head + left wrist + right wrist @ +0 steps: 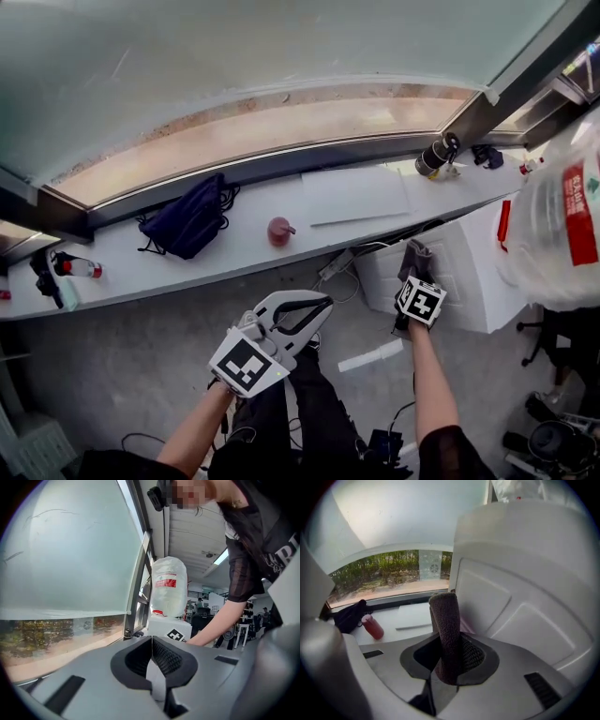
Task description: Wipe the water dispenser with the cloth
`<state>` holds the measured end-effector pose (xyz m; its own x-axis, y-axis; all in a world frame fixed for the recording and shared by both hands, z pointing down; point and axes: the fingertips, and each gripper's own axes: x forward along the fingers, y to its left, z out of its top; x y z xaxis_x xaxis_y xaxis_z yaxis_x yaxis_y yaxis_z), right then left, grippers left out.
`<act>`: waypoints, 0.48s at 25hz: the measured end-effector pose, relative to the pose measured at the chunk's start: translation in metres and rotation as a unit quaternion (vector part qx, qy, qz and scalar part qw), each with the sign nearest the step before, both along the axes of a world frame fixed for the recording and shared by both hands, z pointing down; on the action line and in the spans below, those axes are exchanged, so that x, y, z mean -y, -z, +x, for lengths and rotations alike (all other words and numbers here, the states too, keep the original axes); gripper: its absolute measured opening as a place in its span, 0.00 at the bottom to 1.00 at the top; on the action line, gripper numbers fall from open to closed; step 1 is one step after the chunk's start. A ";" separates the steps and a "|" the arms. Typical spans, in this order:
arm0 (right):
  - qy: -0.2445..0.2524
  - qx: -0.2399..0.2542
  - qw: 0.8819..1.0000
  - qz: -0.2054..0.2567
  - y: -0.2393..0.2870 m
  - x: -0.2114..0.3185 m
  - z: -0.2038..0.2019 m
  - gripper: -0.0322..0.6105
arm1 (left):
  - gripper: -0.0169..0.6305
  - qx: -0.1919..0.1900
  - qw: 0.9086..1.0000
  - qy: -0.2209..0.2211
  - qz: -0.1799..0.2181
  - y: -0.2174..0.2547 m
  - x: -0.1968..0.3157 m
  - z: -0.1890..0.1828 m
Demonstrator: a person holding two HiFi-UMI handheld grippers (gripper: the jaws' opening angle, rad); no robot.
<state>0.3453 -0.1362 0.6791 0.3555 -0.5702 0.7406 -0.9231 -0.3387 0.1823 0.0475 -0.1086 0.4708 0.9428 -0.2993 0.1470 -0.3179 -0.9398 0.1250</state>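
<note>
The right gripper (450, 663) is clamped on the rolled cloth (445, 620), with the water dispenser (525, 597) just ahead and right of its jaws, and the left gripper (151, 658) is closed on nothing; pressed sideways, the narrow roll could twist or slip free.

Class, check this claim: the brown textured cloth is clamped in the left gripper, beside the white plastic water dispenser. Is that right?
No. The brown textured cloth is clamped in the right gripper, not the left, beside the white plastic water dispenser. The right gripper view shows it; the left gripper has its jaws shut on nothing.
</note>
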 end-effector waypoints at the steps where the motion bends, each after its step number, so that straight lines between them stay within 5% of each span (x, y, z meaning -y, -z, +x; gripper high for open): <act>1: 0.003 -0.001 1.000 -0.010 -0.013 0.000 0.000 0.21 | 0.05 0.004 1.000 0.010 -0.003 -0.007 0.002 -0.001; 12: 0.007 -0.004 0.996 -0.089 -0.154 -0.006 0.014 0.21 | 0.05 0.039 0.999 0.012 -0.003 -0.084 -0.002 0.011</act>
<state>0.3596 -0.1305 0.8336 0.3538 -0.4362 0.8274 -0.9262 -0.2870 0.2447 0.0588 -0.1064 0.5544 0.9209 -0.3212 0.2211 -0.3499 -0.9309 0.1052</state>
